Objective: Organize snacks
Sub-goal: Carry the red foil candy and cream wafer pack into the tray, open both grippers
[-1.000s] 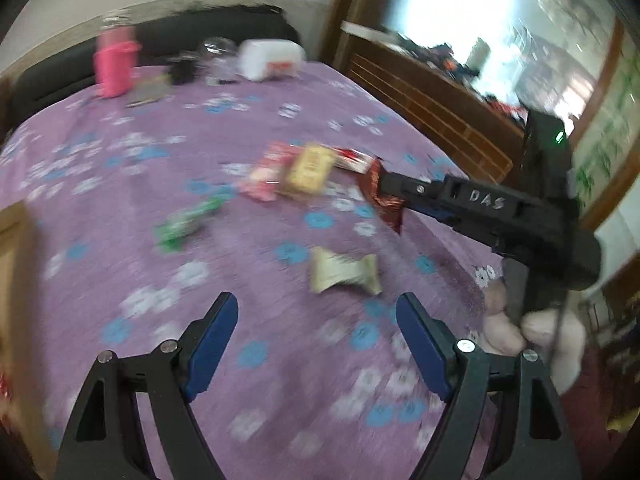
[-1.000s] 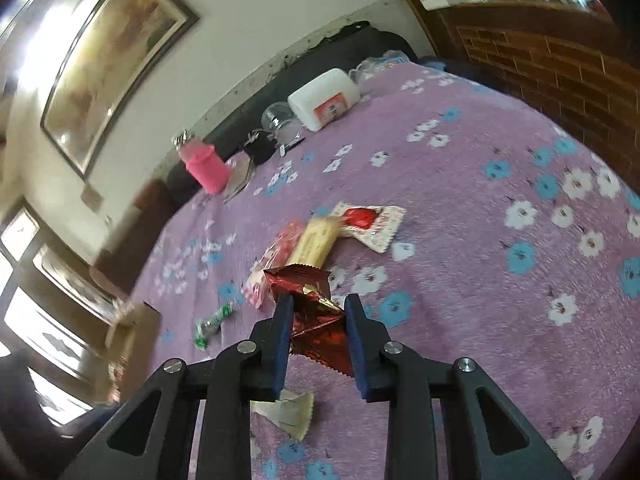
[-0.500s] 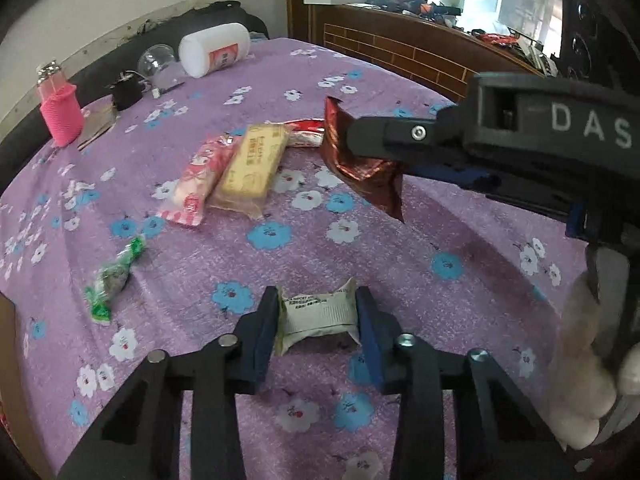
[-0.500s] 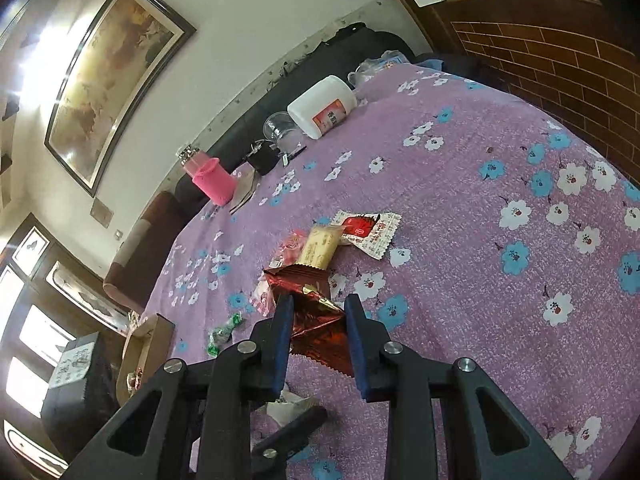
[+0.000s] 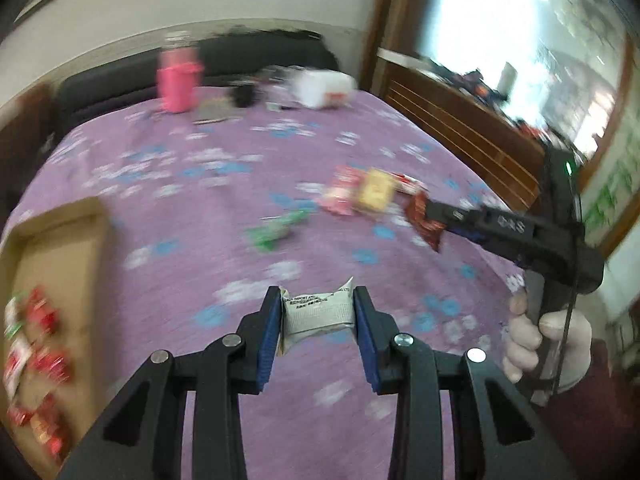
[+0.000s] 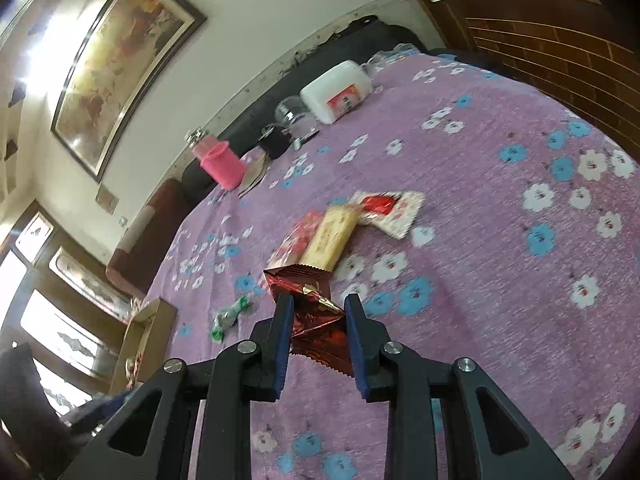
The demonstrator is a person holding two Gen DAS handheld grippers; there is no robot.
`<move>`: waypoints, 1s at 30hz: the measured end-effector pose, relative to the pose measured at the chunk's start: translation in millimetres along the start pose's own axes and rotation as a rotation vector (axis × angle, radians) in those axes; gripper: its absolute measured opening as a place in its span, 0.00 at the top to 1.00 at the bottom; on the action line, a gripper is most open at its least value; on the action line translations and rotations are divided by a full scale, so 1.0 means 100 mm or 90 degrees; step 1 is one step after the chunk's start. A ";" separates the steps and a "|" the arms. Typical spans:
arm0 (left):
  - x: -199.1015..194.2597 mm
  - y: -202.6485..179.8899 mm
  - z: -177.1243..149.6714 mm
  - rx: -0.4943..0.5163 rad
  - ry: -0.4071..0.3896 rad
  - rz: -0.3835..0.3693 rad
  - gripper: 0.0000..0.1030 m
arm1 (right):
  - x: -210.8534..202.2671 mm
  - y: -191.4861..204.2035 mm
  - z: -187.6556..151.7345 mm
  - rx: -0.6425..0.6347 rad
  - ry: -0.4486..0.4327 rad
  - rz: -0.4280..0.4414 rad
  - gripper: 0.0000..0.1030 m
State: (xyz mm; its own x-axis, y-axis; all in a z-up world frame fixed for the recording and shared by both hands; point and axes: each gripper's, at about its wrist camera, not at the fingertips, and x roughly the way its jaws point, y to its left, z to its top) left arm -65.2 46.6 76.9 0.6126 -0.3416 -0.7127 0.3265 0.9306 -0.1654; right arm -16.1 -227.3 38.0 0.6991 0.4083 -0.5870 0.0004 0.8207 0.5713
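My left gripper [image 5: 316,300] is shut on a beige snack packet [image 5: 318,314], held above the purple flowered cloth. My right gripper [image 6: 318,308] is shut on a shiny red wrapper [image 6: 310,304]; it also shows in the left wrist view [image 5: 424,220], off to the right. On the cloth lie a yellow bar [image 6: 332,236], a pink packet [image 6: 298,240], a white-and-red packet [image 6: 386,210] and a green candy [image 6: 228,316]. A cardboard box [image 5: 60,280] with several red snacks stands at the left.
A pink cup [image 6: 220,160], a white jar [image 6: 336,90], a clear glass [image 6: 294,114] and a dark object [image 6: 274,142] stand at the table's far edge. A wooden bench [image 5: 460,124] runs along the right side.
My left gripper closed on the beige packet, lifted it off the cloth and swung left, bringing the cardboard box into view. The right gripper keeps holding the red wrapper.
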 end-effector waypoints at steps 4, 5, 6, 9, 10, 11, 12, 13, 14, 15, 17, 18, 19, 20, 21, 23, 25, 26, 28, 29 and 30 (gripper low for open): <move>-0.43 0.71 -0.07 -0.071 -0.024 0.051 0.67 | -0.02 0.39 -0.12 -0.020 0.023 0.040 0.73; -0.49 0.86 -0.07 -0.083 -0.027 0.063 0.67 | -0.01 0.56 -0.15 -0.032 0.030 0.055 0.73; -0.55 1.02 -0.08 -0.097 -0.028 0.075 0.66 | 0.01 0.74 -0.17 -0.045 0.037 0.070 0.73; -0.69 1.53 -0.05 -0.149 -0.032 0.095 0.66 | 0.12 1.28 -0.22 -0.090 0.062 0.105 0.73; -0.73 1.69 -0.04 -0.165 -0.034 0.098 0.66 | 0.20 1.51 -0.25 -0.106 0.076 0.121 0.73; -0.75 1.85 -0.03 -0.180 -0.036 0.106 0.66 | 0.26 1.66 -0.27 -0.114 0.088 0.132 0.73; -0.77 1.98 -0.04 -0.194 -0.036 0.111 0.66 | 0.34 1.81 -0.30 -0.121 0.101 0.144 0.73; -0.77 2.16 -0.04 -0.214 -0.036 0.114 0.66 | 0.46 2.03 -0.34 -0.133 0.117 0.156 0.72; -0.77 2.28 -0.04 -0.225 -0.033 0.115 0.66 | 0.54 2.17 -0.39 -0.143 0.129 0.162 0.72; -0.76 2.39 -0.04 -0.236 -0.030 0.119 0.66 | 0.64 2.32 -0.43 -0.153 0.141 0.166 0.72; -0.69 2.60 -0.05 -0.248 -0.021 0.136 0.66 | 0.90 2.61 -0.54 -0.177 0.169 0.166 0.72; -0.64 2.67 -0.04 -0.252 -0.015 0.140 0.66 | 1.03 2.72 -0.59 -0.186 0.182 0.163 0.72; -0.60 2.75 -0.05 -0.257 -0.008 0.144 0.66 | 1.17 2.83 -0.65 -0.194 0.195 0.158 0.72; -0.54 2.83 -0.05 -0.262 0.001 0.146 0.66 | 1.30 2.91 -0.71 -0.203 0.205 0.148 0.72; -0.49 2.88 -0.06 -0.267 0.006 0.147 0.66 | 1.45 3.01 -0.76 -0.212 0.212 0.136 0.72; -0.39 3.01 -0.06 -0.279 0.018 0.151 0.65 | 1.69 3.10 -0.83 -0.224 0.227 0.119 0.72; -0.31 3.12 -0.07 -0.292 0.025 0.152 0.65 | 1.89 3.17 -0.89 -0.229 0.240 0.105 0.72; -0.29 3.14 -0.07 -0.296 0.027 0.151 0.65 | 1.96 3.19 -0.90 -0.235 0.241 0.098 0.72; -0.26 3.18 -0.07 -0.305 0.028 0.147 0.60 | 2.06 3.23 -0.93 -0.252 0.236 0.083 0.70; -0.26 3.20 -0.07 -0.308 0.027 0.141 0.53 | 2.09 3.22 -0.93 -0.258 0.232 0.079 0.70; -0.26 3.21 -0.06 -0.311 0.026 0.135 0.47 | 2.11 3.24 -0.93 -0.262 0.229 0.075 0.70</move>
State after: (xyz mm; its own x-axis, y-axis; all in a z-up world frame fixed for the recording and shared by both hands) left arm 19.5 354.8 37.8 0.5970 -0.1431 -0.7894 -0.1807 0.9347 -0.3060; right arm 64.8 161.5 46.0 0.3899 0.5587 -0.7320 -0.3927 0.8199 0.4165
